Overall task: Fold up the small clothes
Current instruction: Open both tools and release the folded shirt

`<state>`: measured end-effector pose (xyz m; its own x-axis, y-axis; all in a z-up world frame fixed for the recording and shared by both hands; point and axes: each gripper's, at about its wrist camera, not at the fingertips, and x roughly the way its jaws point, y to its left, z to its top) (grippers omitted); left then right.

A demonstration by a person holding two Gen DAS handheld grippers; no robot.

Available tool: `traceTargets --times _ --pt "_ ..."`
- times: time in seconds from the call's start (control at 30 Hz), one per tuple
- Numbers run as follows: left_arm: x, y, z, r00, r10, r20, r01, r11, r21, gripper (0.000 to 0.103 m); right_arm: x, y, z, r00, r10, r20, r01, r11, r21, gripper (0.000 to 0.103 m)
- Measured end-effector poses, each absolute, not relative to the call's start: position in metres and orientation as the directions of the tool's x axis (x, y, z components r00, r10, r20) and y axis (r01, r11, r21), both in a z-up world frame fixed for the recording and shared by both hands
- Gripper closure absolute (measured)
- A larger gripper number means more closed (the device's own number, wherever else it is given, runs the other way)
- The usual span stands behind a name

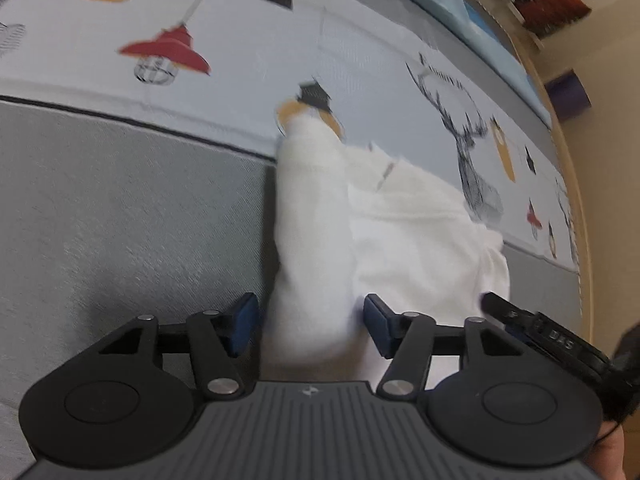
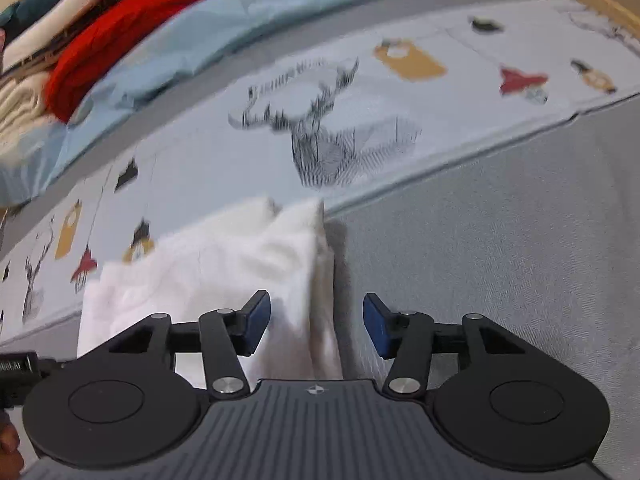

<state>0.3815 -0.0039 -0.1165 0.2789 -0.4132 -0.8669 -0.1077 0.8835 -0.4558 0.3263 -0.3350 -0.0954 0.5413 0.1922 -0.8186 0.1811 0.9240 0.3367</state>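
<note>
Both tools, left and right, gape released at lower centre, each straddling an edge of the white garment, seemingly to pinch it for folding.

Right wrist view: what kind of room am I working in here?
Probably a bedroom at home. The white garment lies on a bed-like surface with a grey cover and a sheet printed with deer and lamps; folded clothes, one red, are piled behind.

You are looking at a small white garment lying partly folded and rumpled, straddling the grey surface and the patterned sheet.
</note>
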Motion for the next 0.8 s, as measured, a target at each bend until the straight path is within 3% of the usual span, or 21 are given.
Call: traceTargets --times 0.2,0.3,0.4,0.57,0.8 --pt "0.382 -0.015 -0.129 0.262 -0.405 -0.876 -0.073 0.897 -0.436 0.037 0.327 -0.335 -0.108 0.488 0.222 -0.844 0.188 0.917 0.351 0.042" --pt "0.383 -0.018 -0.129 0.275 -0.400 -0.874 -0.049 0.902 -0.428 0.047 0.329 -0.333 -0.112 0.478 0.250 -0.842 0.191 0.906 0.377 0.043" --pt "0.382 -0.019 -0.126 0.285 -0.401 -0.871 -0.022 0.905 -0.424 0.059 0.331 -0.330 -0.113 0.474 0.287 -0.832 0.172 0.897 0.407 0.056" --pt "0.381 -0.017 -0.118 0.314 -0.390 -0.866 0.006 0.912 -0.409 0.065 0.334 -0.321 -0.113 0.477 0.303 -0.825 0.156 0.895 0.419 0.070" --pt "0.382 0.007 -0.098 0.441 -0.350 -0.826 -0.031 0.914 -0.404 0.066 0.338 -0.305 -0.108 0.531 0.321 -0.784 0.132 0.883 0.451 0.076"
